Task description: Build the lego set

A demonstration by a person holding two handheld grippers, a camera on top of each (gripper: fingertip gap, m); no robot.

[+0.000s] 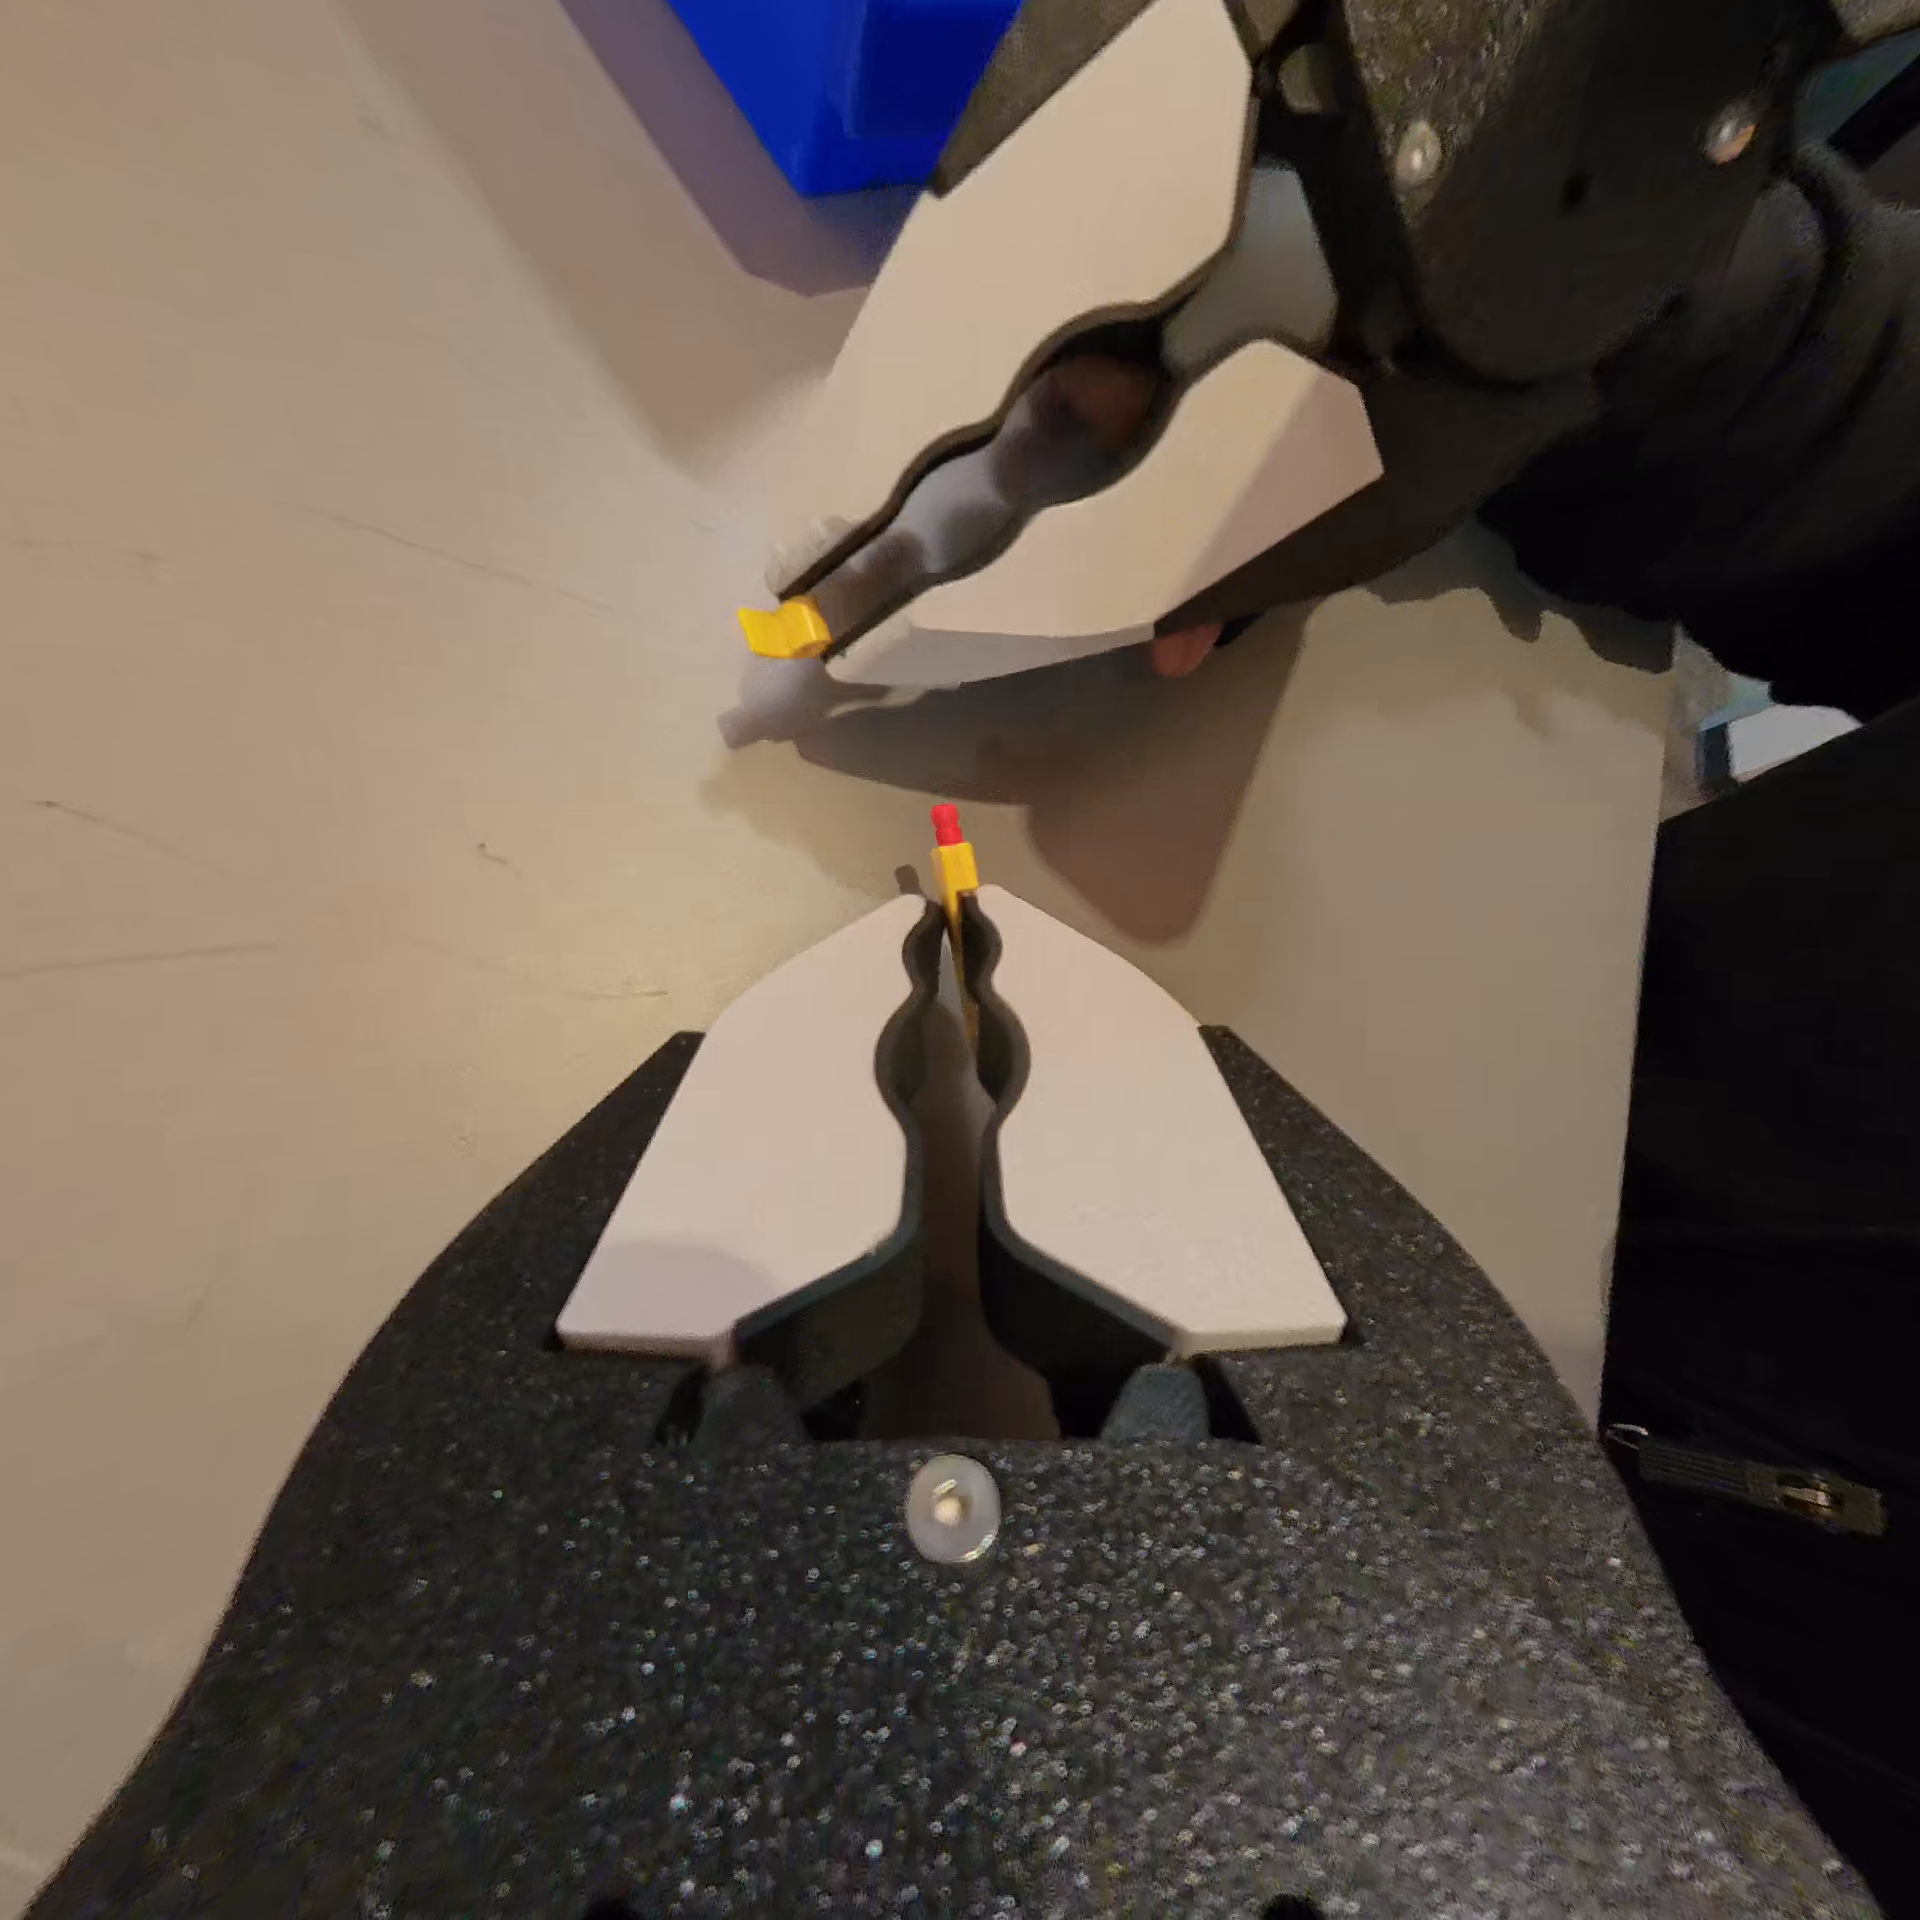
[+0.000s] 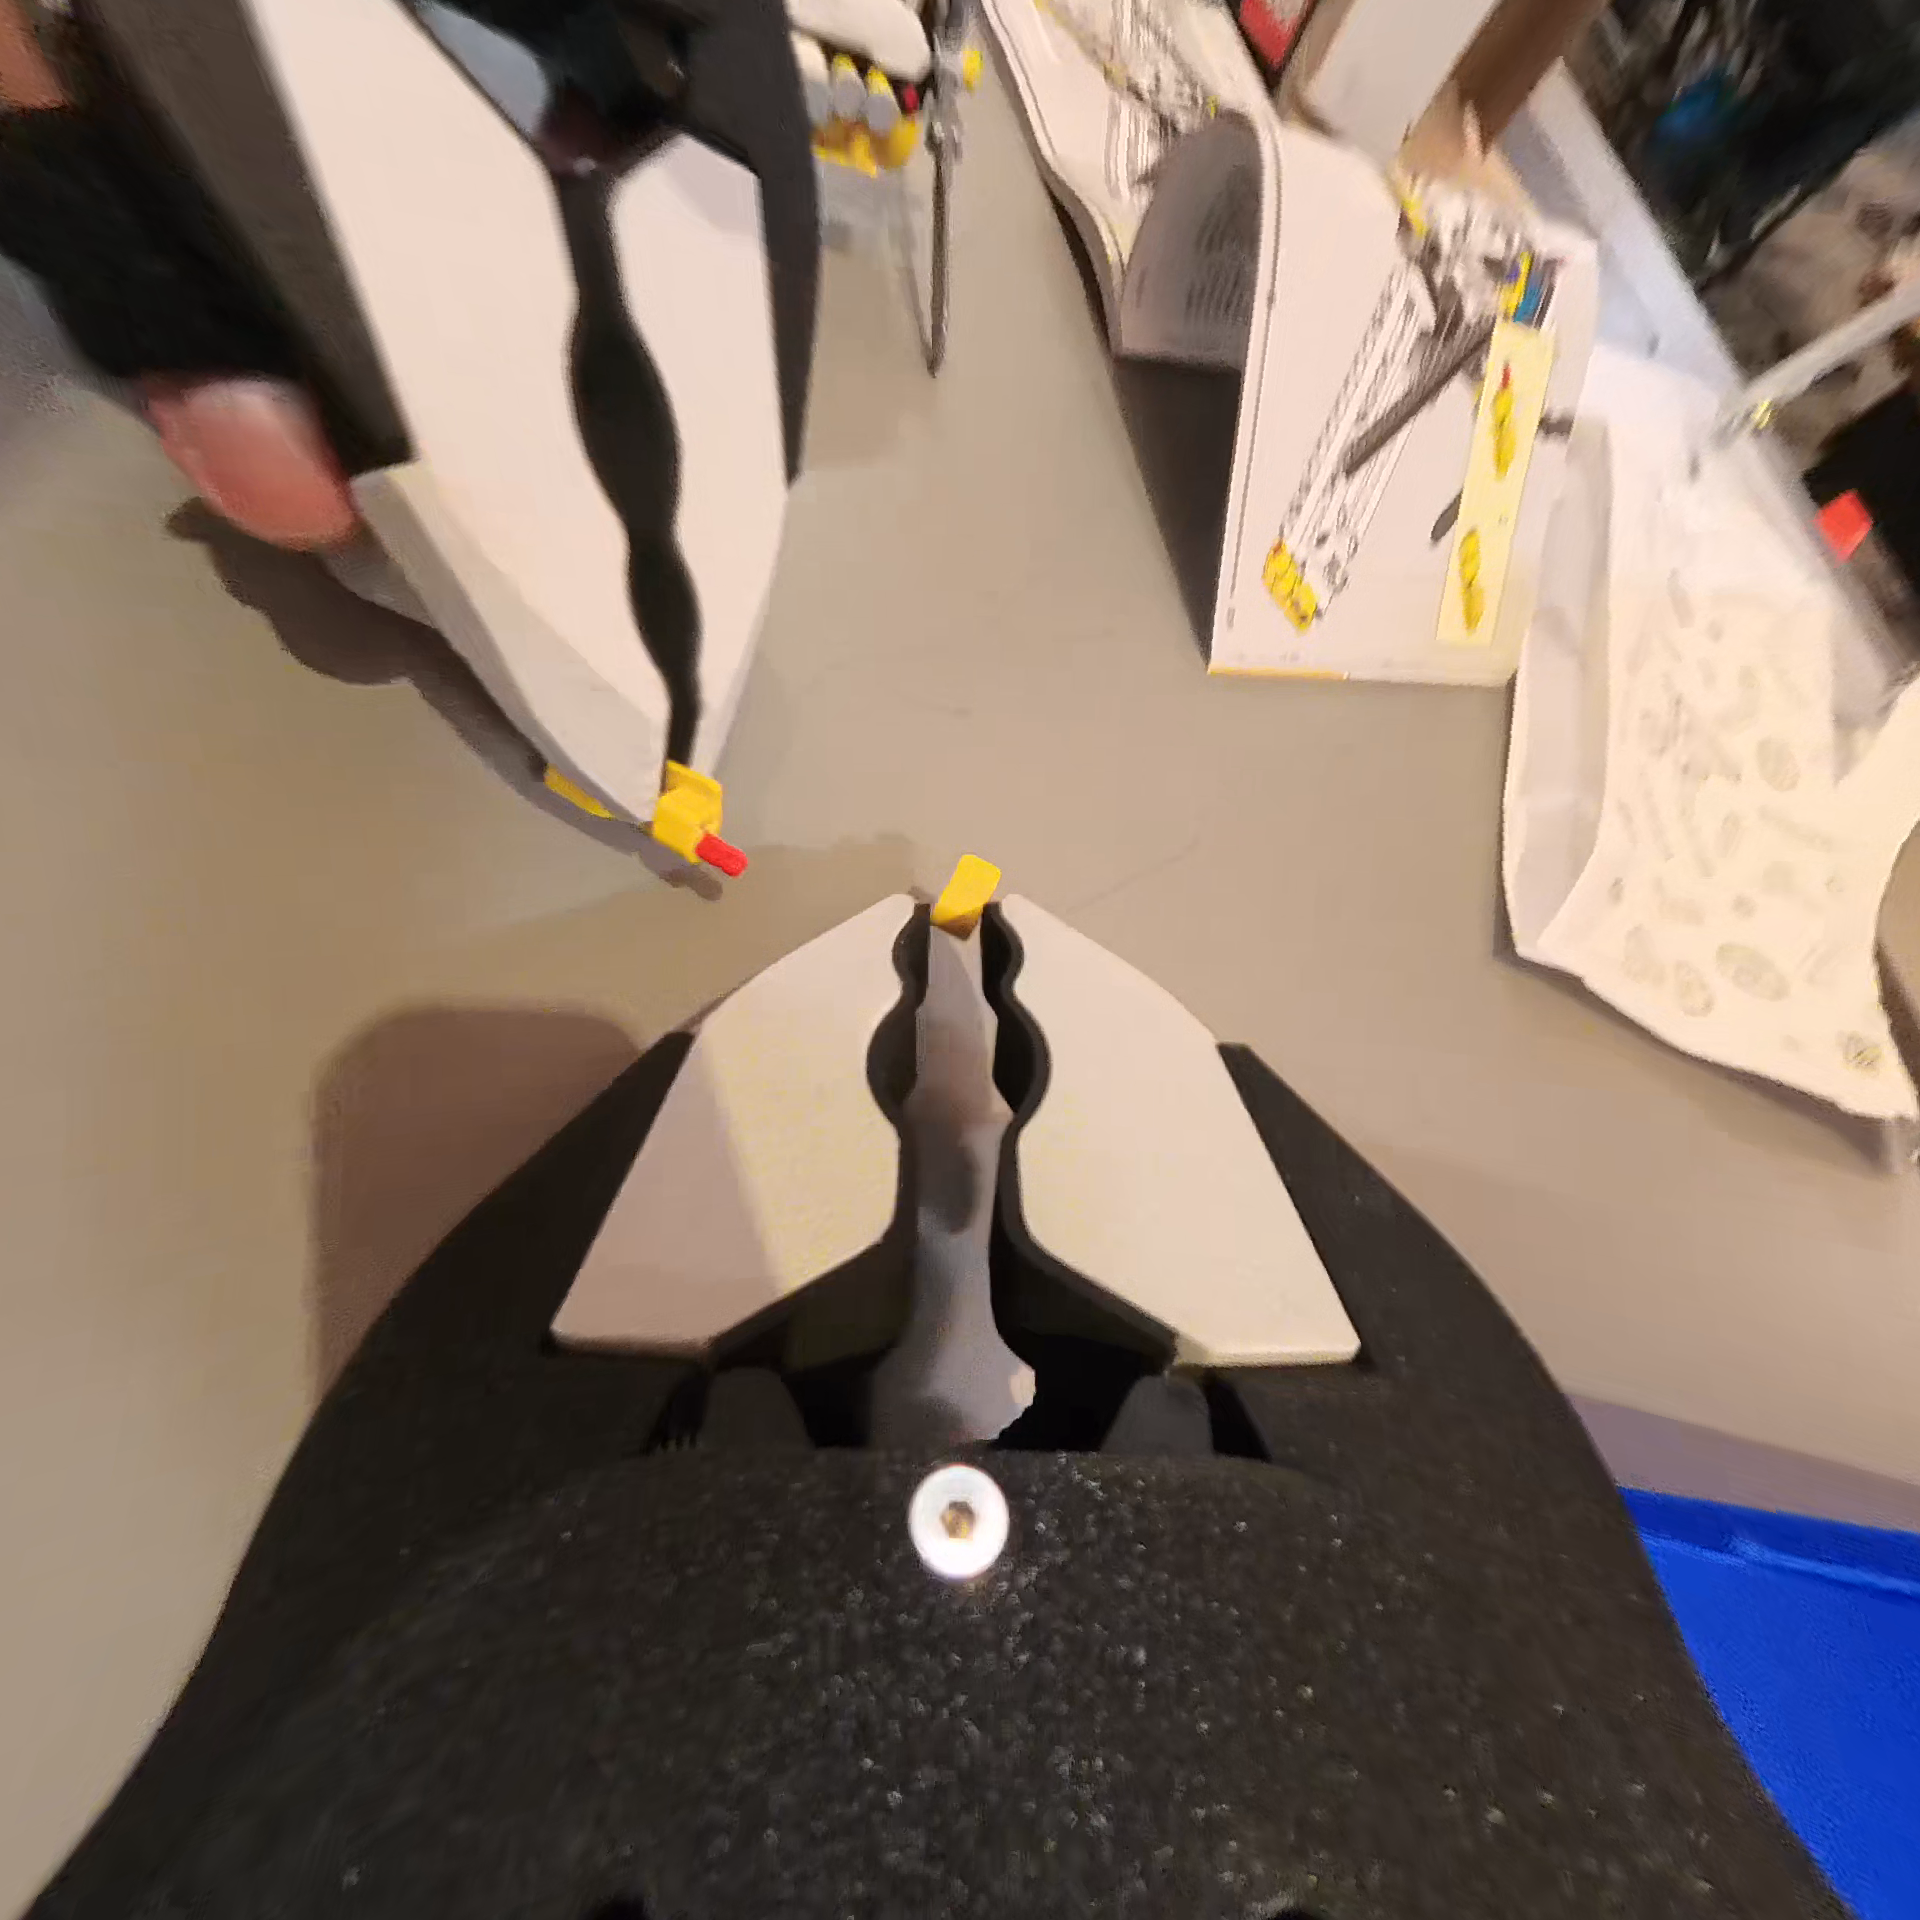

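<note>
Nearest the camera in the left wrist view, the black speckled body of the left tongs [image 1: 951, 904] fills the lower frame, its two pale fingers reaching forward. The fingers are closed almost together on a thin yellow piece with a red peg [image 1: 953, 857], which sticks out past the tips with the red peg pointing away. The right wrist view shows the same piece [image 2: 694, 810] clamped at those tips, the peg angled down toward the tabletop [image 2: 1039, 727].

The right tongs [image 2: 961, 909] are also drawn in, with a slightly wider gap, gripping a small yellow wedge-shaped piece [image 2: 964, 891] at the very tips. In the left wrist view this piece [image 1: 784, 629] pokes out from the tips of the right tongs [image 1: 821, 634], held low over the pale tabletop [image 1: 312, 623], just above a small whitish object [image 1: 769, 701] that is too blurred to identify.

The two sets of tongs face each other with their tips near but apart; the yellow pieces do not touch.

A dark sleeve and a fingertip [image 1: 1184, 649] show behind the right tongs. A blue bin [image 1: 852, 83] stands at the far edge. In the right wrist view, a printed white box [image 2: 1403, 468], an open booklet [image 2: 1101, 135] and a crumpled white plastic bag [image 2: 1714, 831] lie farther off on the tabletop.
</note>
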